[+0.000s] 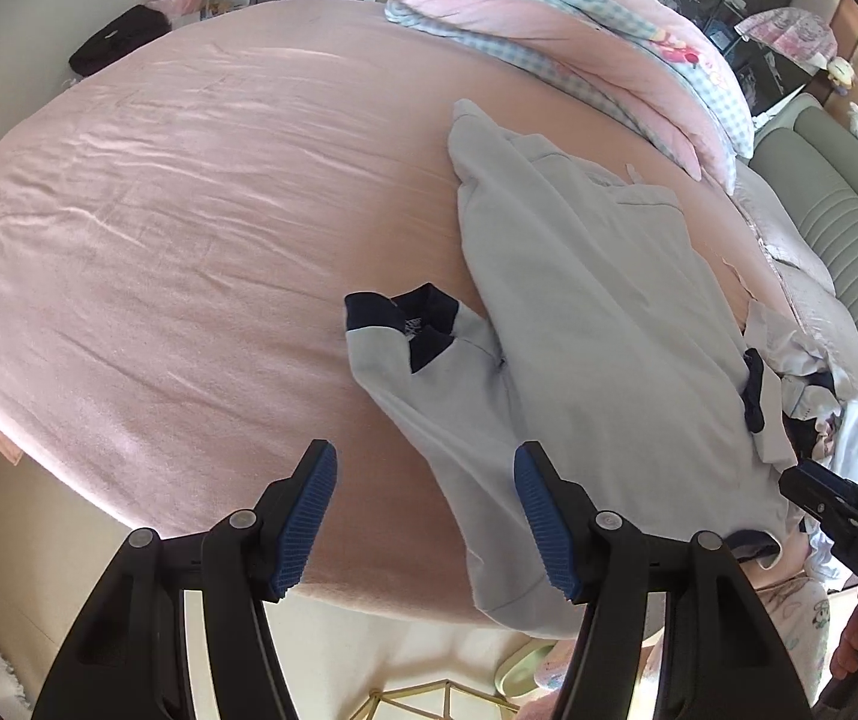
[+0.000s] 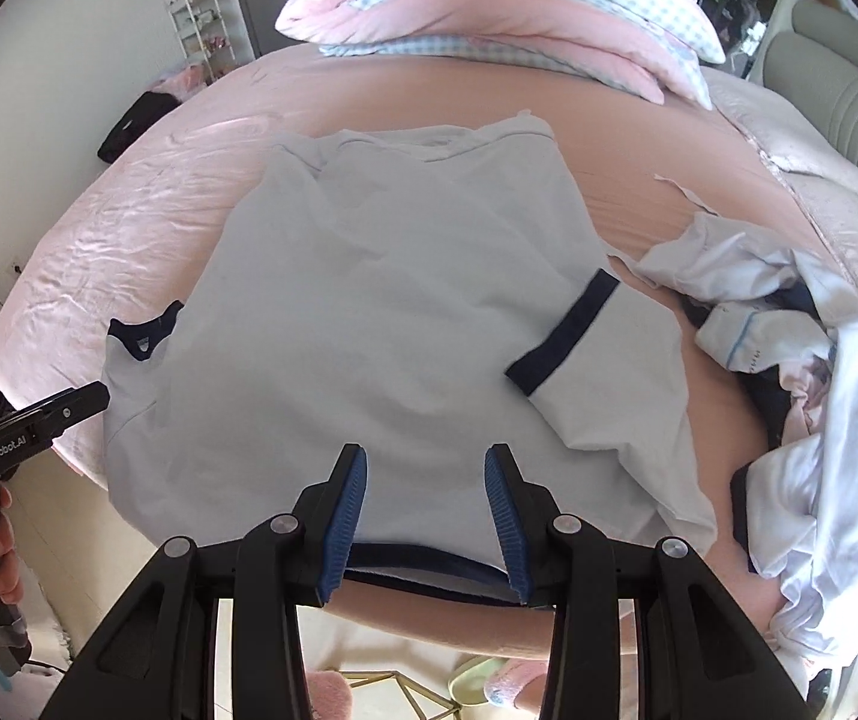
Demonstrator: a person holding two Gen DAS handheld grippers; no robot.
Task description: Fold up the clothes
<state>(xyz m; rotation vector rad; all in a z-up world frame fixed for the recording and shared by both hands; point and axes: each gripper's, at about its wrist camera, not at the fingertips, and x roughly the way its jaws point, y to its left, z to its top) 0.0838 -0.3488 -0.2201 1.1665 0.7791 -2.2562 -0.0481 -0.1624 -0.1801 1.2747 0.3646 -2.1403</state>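
The shirt [image 2: 369, 300], pale grey-blue with navy cuffs, lay spread flat on the pink bed sheet [image 1: 159, 210], near the bed's front edge. Its navy hem at the near edge was partly hidden behind the right gripper [image 2: 426, 510] in the right wrist view. That gripper's blue pads [image 2: 348, 516] stood apart over the cloth with nothing pinched between them; whether they touched the fabric could not be told. The left gripper [image 1: 426, 516] hung with its jaws wider apart, one pad over bare sheet and the other over the shirt's sleeve [image 1: 423, 372], gripping nothing.

The left wrist view cut the shirt's lower edge off behind its own fingers and showed the garment only at a slant. It did show the left sleeve's navy cuff [image 1: 423, 324] folded open, which the right wrist view gave only as a small dark corner. The right wrist view alone showed the other sleeve [image 2: 603, 372] folded inward across the body, its navy band plain to see. It also showed a heap of other clothes [image 2: 801, 390] rumpled just beside the shirt, where single pieces were hard to make out. A folded pink quilt [image 2: 489, 6] lay at the bed's far side. A hand [image 2: 0, 546] on the left gripper's handle showed partly at the frame's edge.
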